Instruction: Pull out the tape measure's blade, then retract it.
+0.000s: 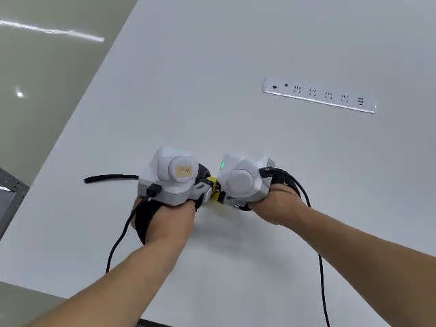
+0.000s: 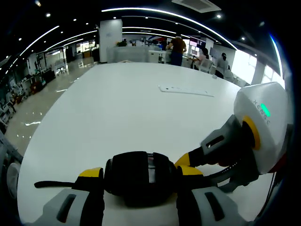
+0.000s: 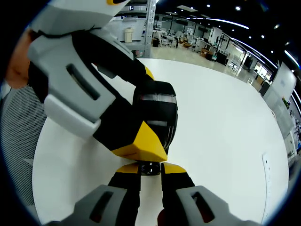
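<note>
In the left gripper view, the left gripper (image 2: 139, 172) has its yellow-tipped jaws clamped on the two sides of the black tape measure (image 2: 138, 184), which sits crosswise between them just above the white table (image 2: 117, 113). A power strip (image 2: 186, 90) lies well beyond. In the right gripper view, the case's long axis runs straight away from the right gripper (image 3: 150, 168). Its near end points at those jaws, which are almost together, pinching a small dark part there. Whether that part is the blade tip I cannot tell. In the head view, the grippers meet nose to nose with the tape measure between them, and a black cable (image 1: 109, 178) trails off to the left.
</note>
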`<action>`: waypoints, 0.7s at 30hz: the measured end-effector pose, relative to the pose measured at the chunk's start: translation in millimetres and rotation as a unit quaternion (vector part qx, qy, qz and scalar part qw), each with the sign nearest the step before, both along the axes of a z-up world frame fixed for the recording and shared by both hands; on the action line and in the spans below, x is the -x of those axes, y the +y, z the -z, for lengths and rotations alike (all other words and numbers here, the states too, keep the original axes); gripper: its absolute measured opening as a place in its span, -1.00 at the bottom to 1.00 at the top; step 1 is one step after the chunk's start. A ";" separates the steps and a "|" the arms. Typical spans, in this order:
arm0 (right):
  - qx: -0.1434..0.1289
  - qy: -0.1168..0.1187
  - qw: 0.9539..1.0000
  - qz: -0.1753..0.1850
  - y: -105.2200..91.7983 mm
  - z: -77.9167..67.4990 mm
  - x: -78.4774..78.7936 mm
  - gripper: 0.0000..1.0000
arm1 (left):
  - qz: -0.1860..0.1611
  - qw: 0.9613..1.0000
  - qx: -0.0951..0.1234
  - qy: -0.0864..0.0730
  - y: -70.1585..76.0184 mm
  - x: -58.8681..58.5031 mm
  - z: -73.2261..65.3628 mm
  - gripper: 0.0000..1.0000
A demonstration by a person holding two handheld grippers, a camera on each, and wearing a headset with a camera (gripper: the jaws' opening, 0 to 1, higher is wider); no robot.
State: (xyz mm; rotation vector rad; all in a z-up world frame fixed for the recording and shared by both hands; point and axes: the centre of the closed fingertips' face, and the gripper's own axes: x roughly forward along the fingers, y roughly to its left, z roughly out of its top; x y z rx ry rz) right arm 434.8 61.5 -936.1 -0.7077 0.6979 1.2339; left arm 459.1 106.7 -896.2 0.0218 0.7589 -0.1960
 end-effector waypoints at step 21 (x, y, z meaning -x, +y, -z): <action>-0.003 0.008 0.999 0.033 -8.9 0.2 2.0 -0.53 | 0.021 1.000 0.000 -0.001 0.9 4.4 0.5 0.23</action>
